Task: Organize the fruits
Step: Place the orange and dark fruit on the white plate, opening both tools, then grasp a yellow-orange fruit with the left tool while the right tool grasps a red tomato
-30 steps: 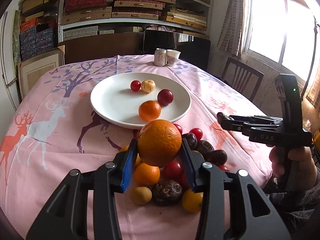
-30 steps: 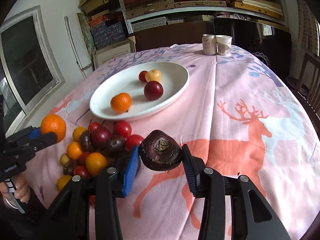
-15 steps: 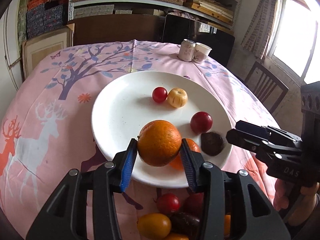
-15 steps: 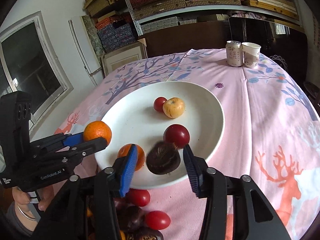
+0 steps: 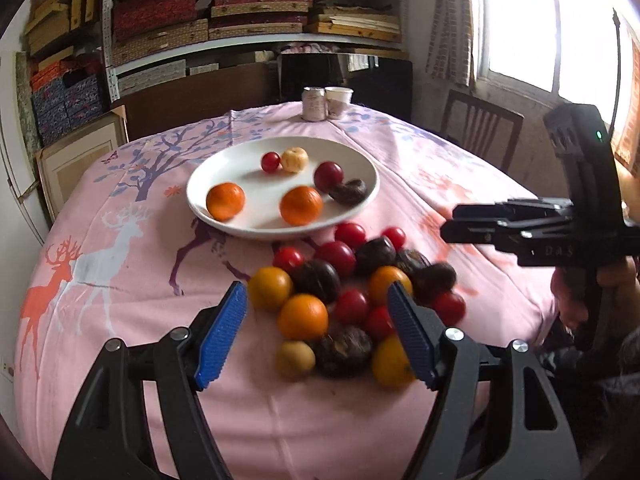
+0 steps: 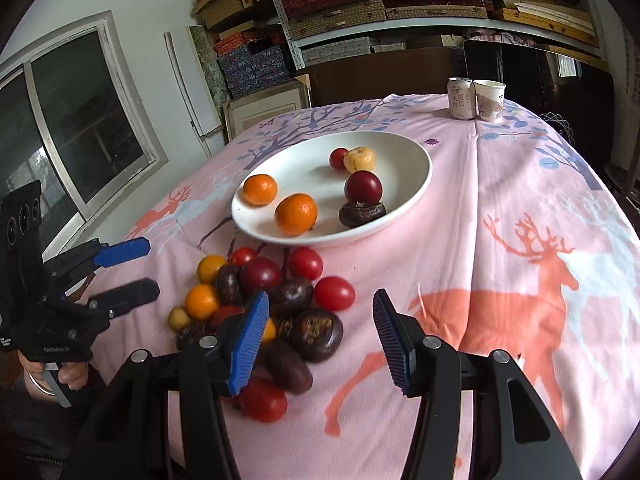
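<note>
A white plate [image 5: 240, 168] [image 6: 416, 160] holds two oranges [image 5: 225, 201] [image 6: 260, 189], a dark passion fruit [image 5: 349, 191] [image 6: 362, 213], a dark red plum [image 5: 328, 175], a small red tomato and a pale yellow fruit. A pile of loose fruit [image 5: 340, 292] [image 6: 272, 292] lies on the pink cloth in front of the plate. My left gripper [image 5: 318, 334] is open and empty above the pile's near side. My right gripper [image 6: 320, 338] is open and empty over the pile's right edge.
A can [image 5: 313, 103] and a paper cup [image 5: 338, 101] stand at the table's far edge. A wooden chair [image 5: 478, 128] stands at the right. Shelves of boxes fill the back wall. The table's cloth [image 6: 520, 240] has deer prints.
My left gripper let go of the orange onto the plate's left side and drew back over the pile. My right gripper, open after leaving the passion fruit on the plate, drew back too.
</note>
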A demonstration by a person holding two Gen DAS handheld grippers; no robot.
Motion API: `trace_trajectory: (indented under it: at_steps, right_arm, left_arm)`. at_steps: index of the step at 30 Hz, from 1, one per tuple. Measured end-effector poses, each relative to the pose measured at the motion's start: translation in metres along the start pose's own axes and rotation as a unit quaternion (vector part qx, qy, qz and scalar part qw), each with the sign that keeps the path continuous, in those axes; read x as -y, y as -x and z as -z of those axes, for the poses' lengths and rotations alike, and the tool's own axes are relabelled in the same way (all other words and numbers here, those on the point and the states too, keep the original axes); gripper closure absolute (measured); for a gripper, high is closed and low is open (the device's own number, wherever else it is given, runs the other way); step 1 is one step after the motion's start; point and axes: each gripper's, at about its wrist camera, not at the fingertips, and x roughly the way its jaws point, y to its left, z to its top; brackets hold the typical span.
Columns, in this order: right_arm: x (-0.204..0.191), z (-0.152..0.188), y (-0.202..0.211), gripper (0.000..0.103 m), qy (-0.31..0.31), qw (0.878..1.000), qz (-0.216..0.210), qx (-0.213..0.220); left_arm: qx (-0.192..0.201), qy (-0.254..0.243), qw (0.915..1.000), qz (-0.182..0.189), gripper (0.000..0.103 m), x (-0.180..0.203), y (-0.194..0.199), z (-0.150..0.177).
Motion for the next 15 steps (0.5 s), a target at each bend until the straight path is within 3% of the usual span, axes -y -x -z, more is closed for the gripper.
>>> trace_trajectory:
  at_steps: [6,12,15]
  right_arm:
    - [-0.002,0.02,0.016,0.048,-0.015,1.0,-0.006,0.001]
    - [-0.008,0.031,0.02,0.048,-0.006,1.0,-0.006,-0.004]
    - [-0.01,0.036,0.019,0.048,-0.002,1.0,-0.011,-0.01]
  left_arm:
    - [-0.025,-0.024,0.9993,0.015,0.059,0.033,-0.002,0.028]
    - [-0.027,-0.038,0.9986,0.024,0.061,0.05,-0.009,0.04]
    - [-0.049,-0.037,0.9979,0.024,0.061,0.055,-0.026,0.045]
